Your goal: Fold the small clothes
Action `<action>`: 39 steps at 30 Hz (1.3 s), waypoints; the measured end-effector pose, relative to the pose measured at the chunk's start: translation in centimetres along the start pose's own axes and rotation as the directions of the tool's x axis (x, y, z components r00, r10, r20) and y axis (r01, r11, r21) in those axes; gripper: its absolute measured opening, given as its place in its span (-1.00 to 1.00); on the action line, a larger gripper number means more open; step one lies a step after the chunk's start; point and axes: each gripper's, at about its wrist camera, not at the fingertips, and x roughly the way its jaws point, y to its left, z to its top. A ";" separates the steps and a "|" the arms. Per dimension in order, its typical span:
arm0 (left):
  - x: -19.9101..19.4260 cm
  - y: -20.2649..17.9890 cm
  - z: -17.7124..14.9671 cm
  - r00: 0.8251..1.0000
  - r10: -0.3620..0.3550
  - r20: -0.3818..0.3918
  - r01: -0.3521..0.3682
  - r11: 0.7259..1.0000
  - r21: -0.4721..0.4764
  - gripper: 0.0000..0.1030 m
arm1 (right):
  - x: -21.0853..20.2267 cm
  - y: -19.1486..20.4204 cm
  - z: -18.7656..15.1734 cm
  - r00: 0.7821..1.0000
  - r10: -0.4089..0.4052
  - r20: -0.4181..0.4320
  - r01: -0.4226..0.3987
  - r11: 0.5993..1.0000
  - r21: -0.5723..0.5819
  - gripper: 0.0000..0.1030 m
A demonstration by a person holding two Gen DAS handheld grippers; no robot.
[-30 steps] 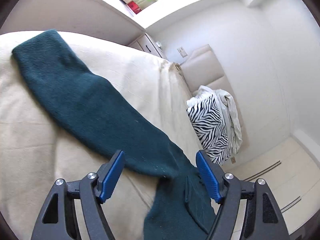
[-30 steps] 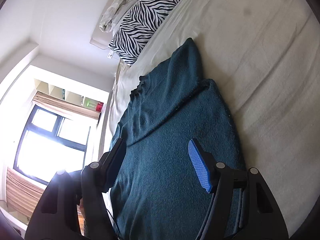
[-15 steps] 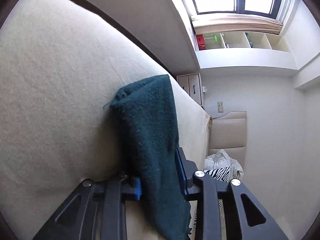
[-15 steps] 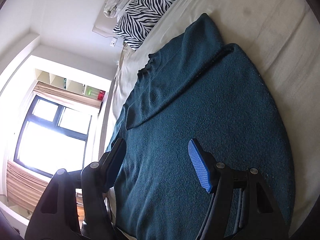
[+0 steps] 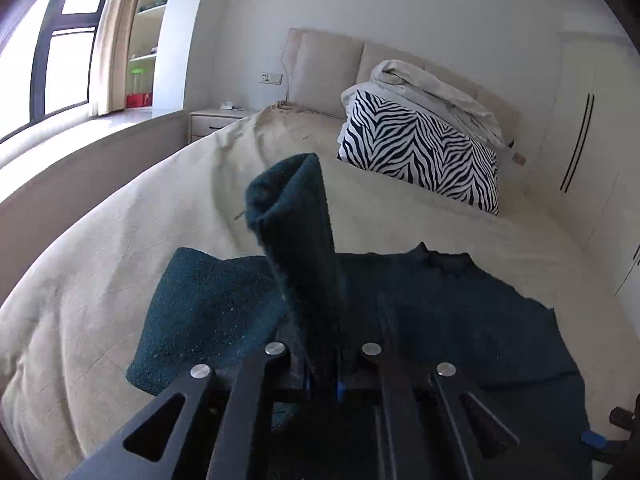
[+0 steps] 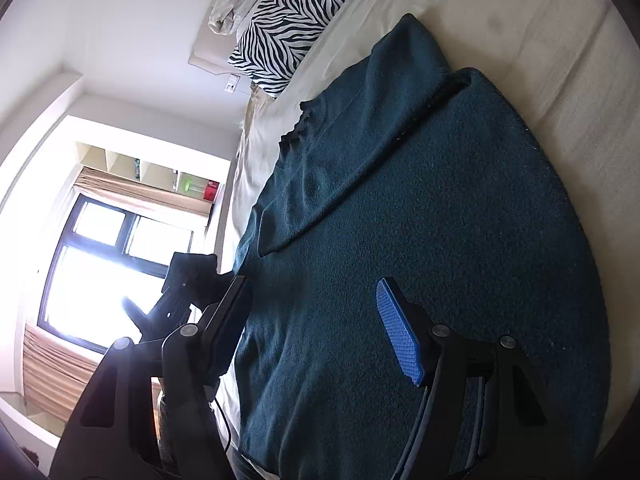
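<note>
A single dark teal sweater [image 6: 420, 220], thick and nubby in weave, lies spread across the beige bed [image 5: 120, 232], its ribbed neckline toward the one zebra-striped pillow [image 5: 424, 148] at the headboard. One sleeve lies folded diagonally over the body in the right wrist view. The left tool [image 5: 322, 384] is pressed together, pinching the other sleeve [image 5: 296, 220], whose cuff stands up toward 12 o'clock in its view. The right tool [image 6: 316, 332] is spread, hovering over the sweater's lower body with nothing between its blue pads [image 6: 400, 332]. One crumpled pale blanket [image 5: 436, 88] sits on the pillow; one window [image 6: 108, 272] glares at 8 o'clock in the right wrist view.
</note>
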 end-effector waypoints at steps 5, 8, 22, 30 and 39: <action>4.2 -7.8 -6.6 0.991 0.084 -0.103 -0.053 0.962 0.269 -0.69 | 1.9 0.8 1.8 0.999 -0.022 -0.041 0.020 0.999 -0.041 0.25; 3.6 -5.6 -6.1 0.995 0.015 -0.099 0.003 0.984 0.176 -0.03 | 5.1 1.9 3.0 0.996 -0.017 -0.088 0.011 0.997 -0.071 0.25; 2.1 -2.2 -7.3 0.992 -0.075 -0.100 0.077 0.997 0.017 0.22 | 22.9 7.3 3.2 0.929 0.027 -0.370 -0.028 1.000 0.002 -0.09; -1.2 -0.8 -7.3 0.986 -0.156 0.058 0.158 0.987 -0.030 0.50 | 19.7 12.3 5.2 0.966 -0.091 -0.240 0.030 0.969 -0.247 -0.87; -2.1 1.6 -7.3 0.979 -0.156 0.129 0.172 0.976 -0.132 0.54 | 12.2 11.9 12.0 0.985 -0.166 -0.043 0.144 0.937 -0.318 -0.87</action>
